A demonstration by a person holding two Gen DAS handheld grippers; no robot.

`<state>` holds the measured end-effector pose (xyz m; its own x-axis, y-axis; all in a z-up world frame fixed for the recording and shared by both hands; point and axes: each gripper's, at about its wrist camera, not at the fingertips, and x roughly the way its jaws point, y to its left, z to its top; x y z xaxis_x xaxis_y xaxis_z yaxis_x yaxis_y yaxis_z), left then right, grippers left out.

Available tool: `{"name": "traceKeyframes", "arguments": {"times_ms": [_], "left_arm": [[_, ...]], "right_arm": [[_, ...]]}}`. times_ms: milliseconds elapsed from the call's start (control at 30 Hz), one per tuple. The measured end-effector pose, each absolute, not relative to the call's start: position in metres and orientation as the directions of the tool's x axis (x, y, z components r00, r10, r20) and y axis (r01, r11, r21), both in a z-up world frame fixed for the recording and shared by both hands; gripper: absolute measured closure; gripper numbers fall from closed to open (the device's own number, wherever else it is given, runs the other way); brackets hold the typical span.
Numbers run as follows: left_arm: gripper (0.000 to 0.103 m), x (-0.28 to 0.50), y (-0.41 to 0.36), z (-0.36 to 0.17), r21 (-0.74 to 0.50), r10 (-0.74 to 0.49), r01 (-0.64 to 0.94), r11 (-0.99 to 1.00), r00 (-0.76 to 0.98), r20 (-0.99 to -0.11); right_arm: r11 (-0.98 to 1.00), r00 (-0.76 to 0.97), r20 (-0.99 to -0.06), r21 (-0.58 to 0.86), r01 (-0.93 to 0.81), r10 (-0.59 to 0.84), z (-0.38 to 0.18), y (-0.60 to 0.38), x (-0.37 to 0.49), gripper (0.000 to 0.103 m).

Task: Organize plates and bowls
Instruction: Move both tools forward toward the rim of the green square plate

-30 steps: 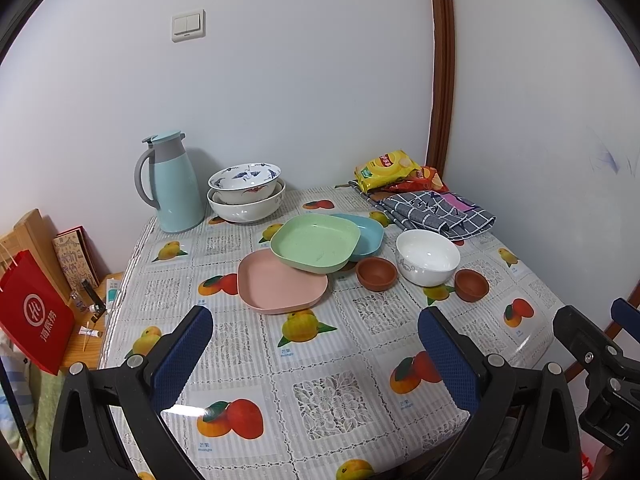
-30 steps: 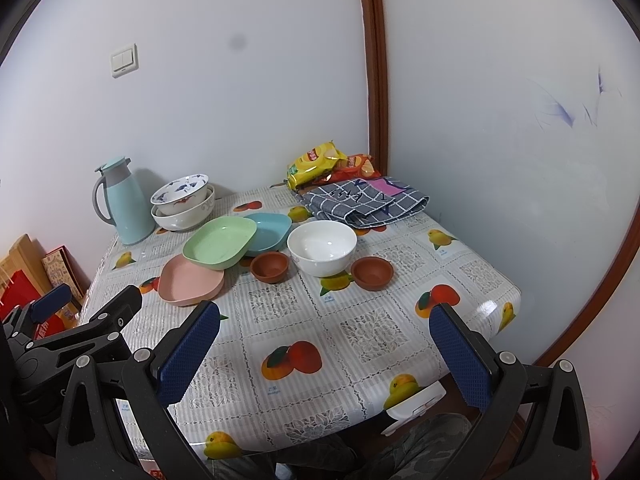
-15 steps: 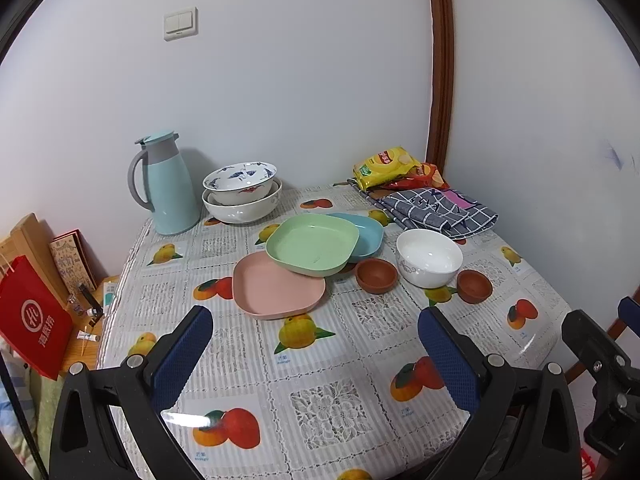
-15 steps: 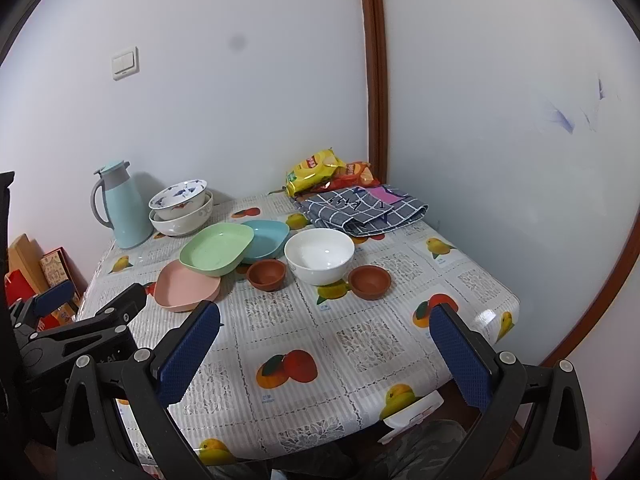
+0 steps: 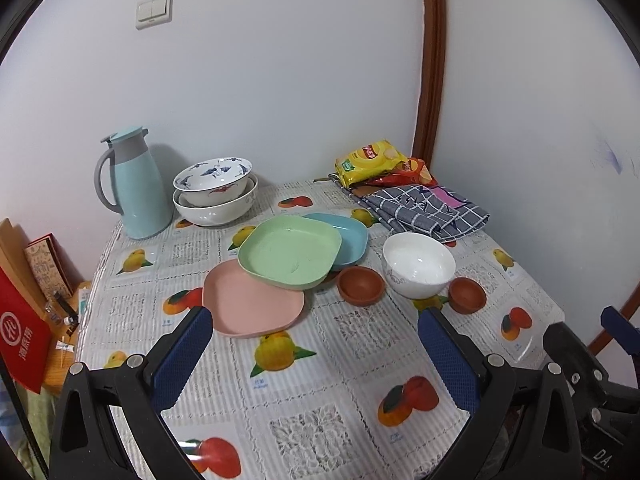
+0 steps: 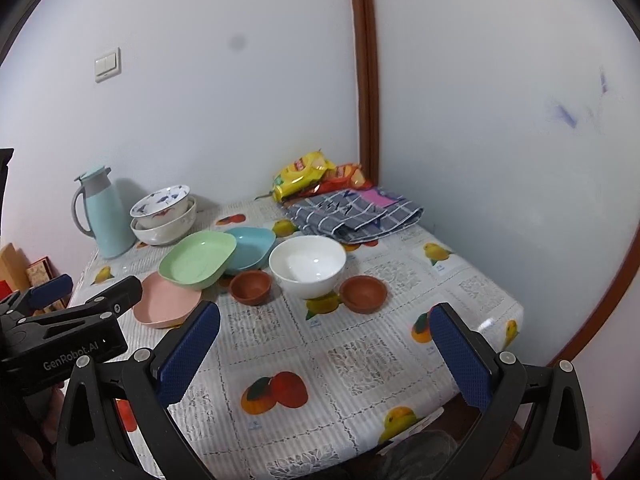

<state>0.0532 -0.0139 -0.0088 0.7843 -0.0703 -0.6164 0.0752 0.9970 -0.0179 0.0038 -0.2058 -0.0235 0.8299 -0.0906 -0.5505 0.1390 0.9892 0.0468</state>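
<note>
Both views now sit nearer the table (image 5: 304,392) than before. Left gripper (image 5: 316,344) and right gripper (image 6: 324,340): jaws wide apart, empty. Plates (image 5: 290,254) overlap mid-frame; white bowl (image 6: 307,266) between two brown cups (image 6: 363,294).

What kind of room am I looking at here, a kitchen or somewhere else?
Probably a home dining corner rather than a kitchen: a table under a fruit-print cloth set against plain walls, a thermos jug, stacked bowls, snack bags, and a wall light switch.
</note>
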Motion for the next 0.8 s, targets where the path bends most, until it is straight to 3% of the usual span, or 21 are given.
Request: {"name": "traceKeyframes", "arguments": {"times_ms": [500, 800], "left_arm": [[0.0, 0.12, 0.013, -0.015, -0.029, -0.036, 0.023, 0.999, 0.777, -0.629], [0.0, 0.165, 0.034, -0.039, -0.042, -0.008, -0.03, 0.999, 0.709, -0.705]], "right_arm": [[0.99, 0.758, -0.652, 0.118, 0.082, 0.015, -0.051, -0.209, 0.091, 0.0], [0.992, 0.73, -0.677, 0.128, -0.011, 0.096, -0.064, -0.193, 0.144, 0.001]]}}
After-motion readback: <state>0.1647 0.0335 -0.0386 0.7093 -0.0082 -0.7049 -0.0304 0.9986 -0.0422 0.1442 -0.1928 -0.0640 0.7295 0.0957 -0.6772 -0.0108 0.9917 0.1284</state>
